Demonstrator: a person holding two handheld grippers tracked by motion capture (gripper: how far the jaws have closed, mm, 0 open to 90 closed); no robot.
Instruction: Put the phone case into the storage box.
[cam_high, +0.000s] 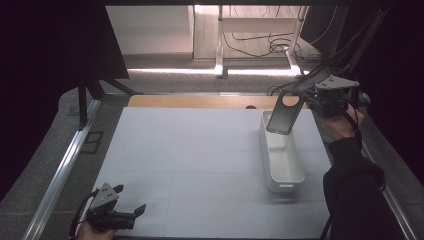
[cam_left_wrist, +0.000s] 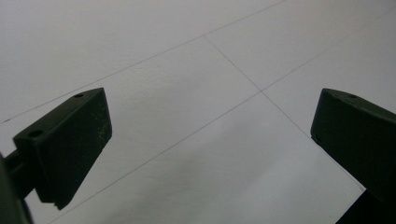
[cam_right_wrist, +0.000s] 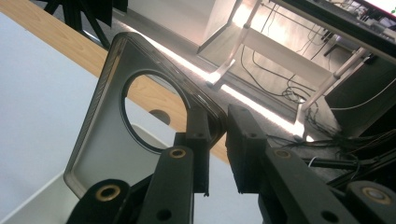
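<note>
A smoky translucent phone case (cam_high: 285, 116) with a round camera hole hangs tilted over the far end of a white rectangular bin (cam_high: 281, 186). My right gripper (cam_high: 306, 101) is shut on the case's top corner, at the table's far right. In the right gripper view the two jaws (cam_right_wrist: 217, 116) pinch the case (cam_right_wrist: 102, 135) by its rim, with the bin's wall (cam_right_wrist: 32, 205) below. My left gripper (cam_high: 131, 200) rests low at the front left, open, with nothing between its jaws. The left gripper view has those jaws (cam_left_wrist: 210, 126) wide apart over the bare white mat.
A white mat (cam_high: 200, 150) covers the table, with a wooden strip (cam_high: 200, 101) along its far edge. A metal rail (cam_high: 65, 165) runs down the left side. Beyond the table are white desk legs and loose cables (cam_high: 270, 45) on the floor.
</note>
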